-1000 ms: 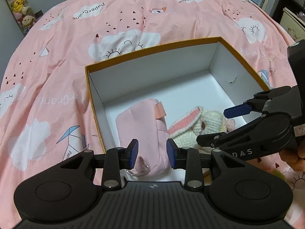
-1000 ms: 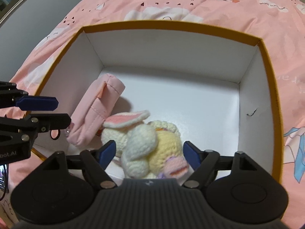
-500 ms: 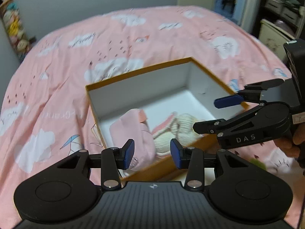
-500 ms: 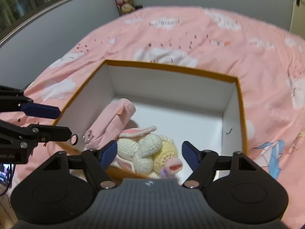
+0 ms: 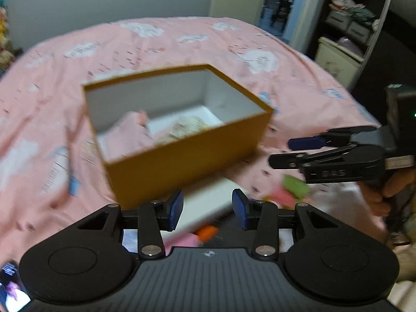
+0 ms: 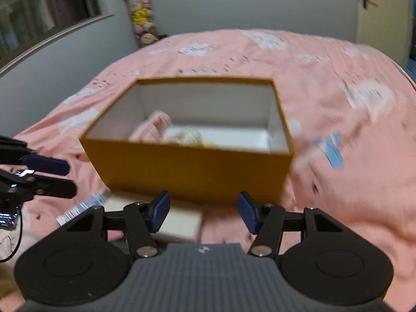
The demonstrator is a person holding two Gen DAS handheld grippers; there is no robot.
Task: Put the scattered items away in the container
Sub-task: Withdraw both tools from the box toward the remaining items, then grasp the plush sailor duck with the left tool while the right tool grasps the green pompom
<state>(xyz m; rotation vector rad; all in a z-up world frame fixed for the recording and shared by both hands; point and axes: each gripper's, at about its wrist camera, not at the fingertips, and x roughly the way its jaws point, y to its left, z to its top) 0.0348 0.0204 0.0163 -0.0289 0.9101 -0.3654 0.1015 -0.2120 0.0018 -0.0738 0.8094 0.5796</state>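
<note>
One open mustard-yellow cardboard box (image 6: 192, 171) on the pink cloud-print bedspread (image 6: 338, 83) holds two blurred things, a pink fabric pouch (image 6: 153, 127) and a cream crocheted toy (image 6: 186, 135), while one flat white box (image 6: 179, 222) lies before it, the left gripper (image 5: 207, 209) released and empty, the right gripper (image 6: 203, 212) closing on nothing.

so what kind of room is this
Most likely a bedroom: the box sits on a bed with a pink cloud-print cover, soft toys are piled in the far corner, and an open wardrobe holds folded clothes.
</note>
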